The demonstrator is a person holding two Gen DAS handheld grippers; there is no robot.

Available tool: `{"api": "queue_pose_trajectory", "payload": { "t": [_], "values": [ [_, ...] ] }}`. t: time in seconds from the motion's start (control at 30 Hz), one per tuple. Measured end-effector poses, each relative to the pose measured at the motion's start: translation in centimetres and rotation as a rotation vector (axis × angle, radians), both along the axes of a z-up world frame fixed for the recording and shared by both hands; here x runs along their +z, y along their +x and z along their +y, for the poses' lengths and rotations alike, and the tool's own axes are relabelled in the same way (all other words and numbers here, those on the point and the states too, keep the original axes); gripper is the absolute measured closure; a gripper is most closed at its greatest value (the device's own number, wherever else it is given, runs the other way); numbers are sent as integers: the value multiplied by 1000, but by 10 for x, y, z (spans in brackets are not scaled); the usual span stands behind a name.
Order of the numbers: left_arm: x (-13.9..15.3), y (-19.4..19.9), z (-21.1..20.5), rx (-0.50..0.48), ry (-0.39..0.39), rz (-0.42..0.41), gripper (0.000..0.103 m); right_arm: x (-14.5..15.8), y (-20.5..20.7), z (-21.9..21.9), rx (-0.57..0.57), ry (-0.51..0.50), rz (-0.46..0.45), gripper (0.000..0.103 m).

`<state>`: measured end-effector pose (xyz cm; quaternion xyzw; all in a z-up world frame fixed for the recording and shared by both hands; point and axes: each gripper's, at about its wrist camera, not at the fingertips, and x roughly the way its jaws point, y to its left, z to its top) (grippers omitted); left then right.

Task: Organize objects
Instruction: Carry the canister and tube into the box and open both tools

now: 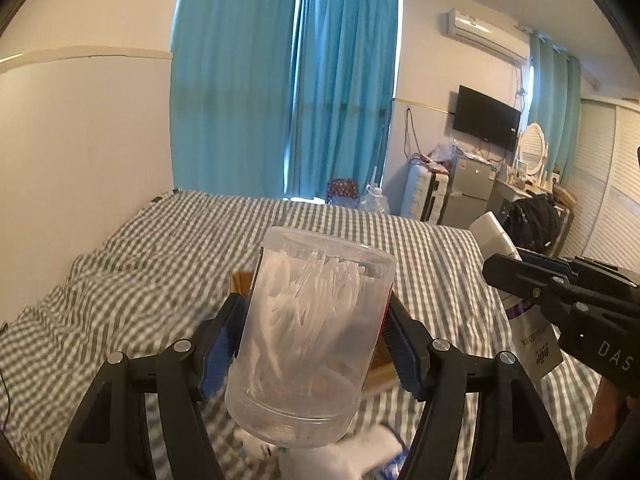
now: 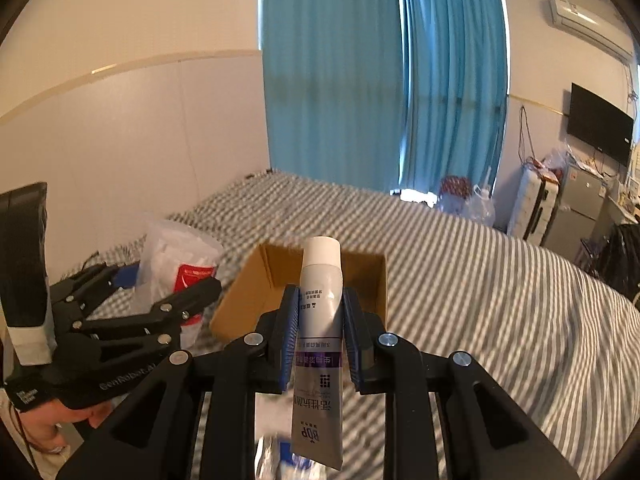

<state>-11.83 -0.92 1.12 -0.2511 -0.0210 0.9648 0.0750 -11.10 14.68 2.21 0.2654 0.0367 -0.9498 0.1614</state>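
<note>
My left gripper (image 1: 314,340) is shut on a clear round plastic jar of white floss picks (image 1: 308,332) and holds it above the bed; it also shows in the right wrist view (image 2: 176,272). My right gripper (image 2: 321,320) is shut on a white and purple tube (image 2: 320,340), cap pointing forward, and holds it above an open cardboard box (image 2: 248,300). The tube and right gripper show at the right of the left wrist view (image 1: 532,332). The box is mostly hidden behind the jar in the left wrist view (image 1: 240,280).
The grey and white striped bed (image 2: 480,280) fills the foreground. White packets lie on it below the grippers (image 1: 340,456). Blue curtains (image 1: 280,100), a suitcase (image 1: 424,192), a small fridge (image 1: 472,188) and a wall television (image 1: 486,118) stand beyond the bed.
</note>
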Motion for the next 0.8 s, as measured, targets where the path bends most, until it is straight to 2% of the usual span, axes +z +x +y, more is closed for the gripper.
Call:
{"api": "queue_pose_trajectory", "payload": {
  "t": [0.17, 0.3, 0.53, 0.7, 0.8],
  "values": [
    [-2, -35, 2, 13, -14, -4, 34, 3, -48, 0, -2, -27, -13, 82],
    [-18, -56, -1, 30, -19, -27, 34, -4, -92, -5, -3, -26, -41, 82],
    [-57, -87, 1, 40, -60, -93, 34, -51, -141, -8, 0, -15, -124, 82],
    [-79, -100, 7, 30, -87, -137, 34, -88, -156, -5, -10, -11, -179, 82],
    [-89, -103, 11, 18, -90, -166, 34, -99, -163, 3, -14, -32, -200, 82]
  ]
}}
